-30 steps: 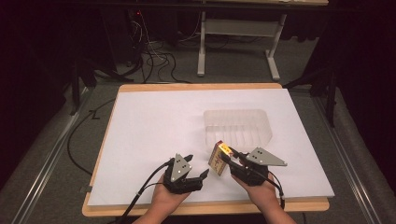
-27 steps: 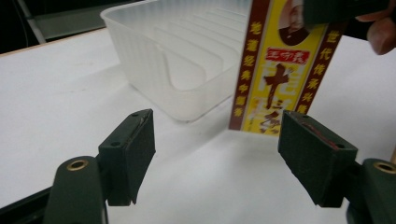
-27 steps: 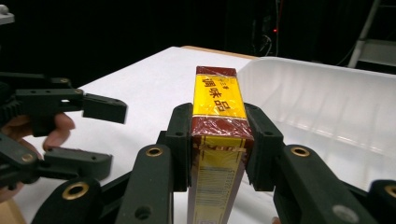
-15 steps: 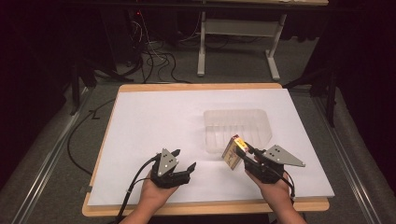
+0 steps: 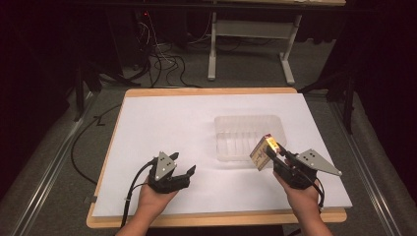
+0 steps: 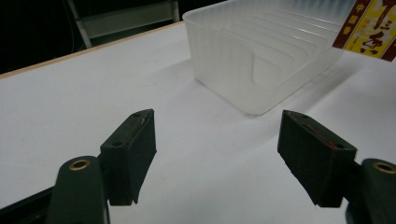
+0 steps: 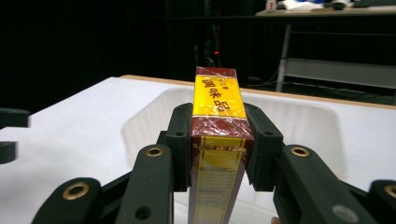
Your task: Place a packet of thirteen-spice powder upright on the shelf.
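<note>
Right tongs (image 5: pixel 278 154): clamped on the box (image 5: pixel 262 153), pads pressed to both its broad faces, seen close in the right gripper view (image 7: pixel 217 140).
Box: yellow and dark red, raised off the white table (image 5: pixel 162 123), just at the clear tray's (image 5: pixel 246 132) near corner.
Left tongs (image 5: pixel 189 172): apart, nothing between them; the left gripper view (image 6: pixel 217 149) shows bare table there.
Tray: ahead of the left tongs, ribbed inside (image 6: pixel 261 56).
Box corner (image 6: pixel 369 25): juts in at upper right of the left gripper view.

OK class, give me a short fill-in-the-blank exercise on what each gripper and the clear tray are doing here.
1. The right gripper has its jaws clamped on a red and yellow ____.
2. The left gripper holds ____ between its open jaws.
3. The clear tray stands on the white ____.

Missing words: box; nothing; table
</note>
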A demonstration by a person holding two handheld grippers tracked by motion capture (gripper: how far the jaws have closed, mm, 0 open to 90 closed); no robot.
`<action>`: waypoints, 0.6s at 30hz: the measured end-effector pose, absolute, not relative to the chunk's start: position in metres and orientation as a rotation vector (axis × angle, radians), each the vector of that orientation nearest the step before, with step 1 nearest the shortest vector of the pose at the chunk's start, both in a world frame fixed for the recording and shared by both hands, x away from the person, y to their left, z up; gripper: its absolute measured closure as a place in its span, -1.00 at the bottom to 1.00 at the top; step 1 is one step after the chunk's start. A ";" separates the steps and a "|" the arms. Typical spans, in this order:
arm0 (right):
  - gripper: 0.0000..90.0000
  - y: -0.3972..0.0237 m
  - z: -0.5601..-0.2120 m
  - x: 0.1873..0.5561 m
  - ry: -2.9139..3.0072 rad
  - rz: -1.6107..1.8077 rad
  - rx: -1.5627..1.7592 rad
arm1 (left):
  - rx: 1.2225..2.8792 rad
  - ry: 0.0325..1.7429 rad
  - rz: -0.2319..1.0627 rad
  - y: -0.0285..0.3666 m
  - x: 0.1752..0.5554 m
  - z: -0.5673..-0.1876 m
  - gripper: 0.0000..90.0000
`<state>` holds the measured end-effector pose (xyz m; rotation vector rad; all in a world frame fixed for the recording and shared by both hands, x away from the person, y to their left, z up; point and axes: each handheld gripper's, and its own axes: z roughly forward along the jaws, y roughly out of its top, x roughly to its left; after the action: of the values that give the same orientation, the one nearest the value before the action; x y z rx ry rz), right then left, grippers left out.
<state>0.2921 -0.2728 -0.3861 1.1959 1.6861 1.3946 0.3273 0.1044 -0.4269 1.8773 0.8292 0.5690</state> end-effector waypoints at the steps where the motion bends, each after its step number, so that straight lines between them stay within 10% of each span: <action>1: 0.51 -0.275 -0.385 0.292 1.674 1.386 1.199 | 1.877 0.829 0.569 0.104 0.327 -0.427 -0.37; 18: 0.51 -0.291 -0.371 0.315 1.516 1.281 1.278 | 1.900 0.839 0.578 0.110 0.330 -0.429 -0.37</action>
<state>0.3153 -0.2914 -0.3712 1.2781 1.5157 1.2806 0.3304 0.1103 -0.4295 1.8996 0.8390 0.5785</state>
